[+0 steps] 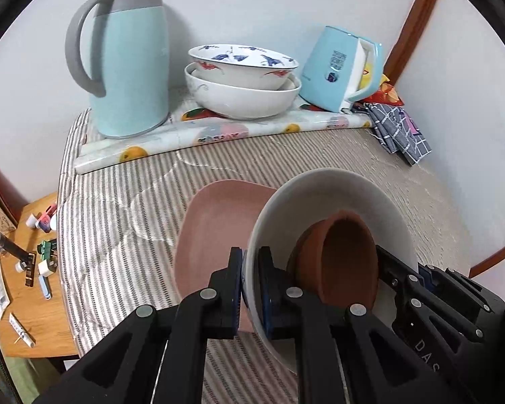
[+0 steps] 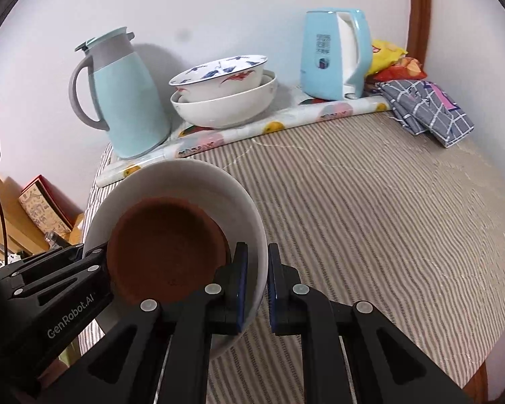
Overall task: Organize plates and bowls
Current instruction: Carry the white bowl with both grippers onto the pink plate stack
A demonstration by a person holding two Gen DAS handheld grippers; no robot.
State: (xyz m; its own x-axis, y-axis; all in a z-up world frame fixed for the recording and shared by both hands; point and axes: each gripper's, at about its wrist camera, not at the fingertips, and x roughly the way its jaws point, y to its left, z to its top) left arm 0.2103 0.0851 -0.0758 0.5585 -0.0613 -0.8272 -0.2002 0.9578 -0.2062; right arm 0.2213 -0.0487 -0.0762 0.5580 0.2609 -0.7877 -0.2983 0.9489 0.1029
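A white bowl (image 1: 336,192) with a small brown bowl (image 1: 340,256) inside it is held above the striped table. My left gripper (image 1: 250,289) is shut on the white bowl's left rim. My right gripper (image 2: 256,282) is shut on its right rim (image 2: 252,235); the brown bowl (image 2: 166,252) shows there too. A pink plate (image 1: 215,229) lies on the table under and left of the white bowl. Two stacked white bowls (image 1: 242,80), the upper with blue and red patterns, stand at the back, also in the right wrist view (image 2: 222,97).
A light-blue thermos jug (image 1: 128,57) stands back left and a light-blue kettle (image 1: 340,67) back right, on a fruit-print mat (image 1: 219,134). A folded checked cloth (image 1: 400,131) lies at the right. A low wooden side table (image 1: 27,269) with small items is at left.
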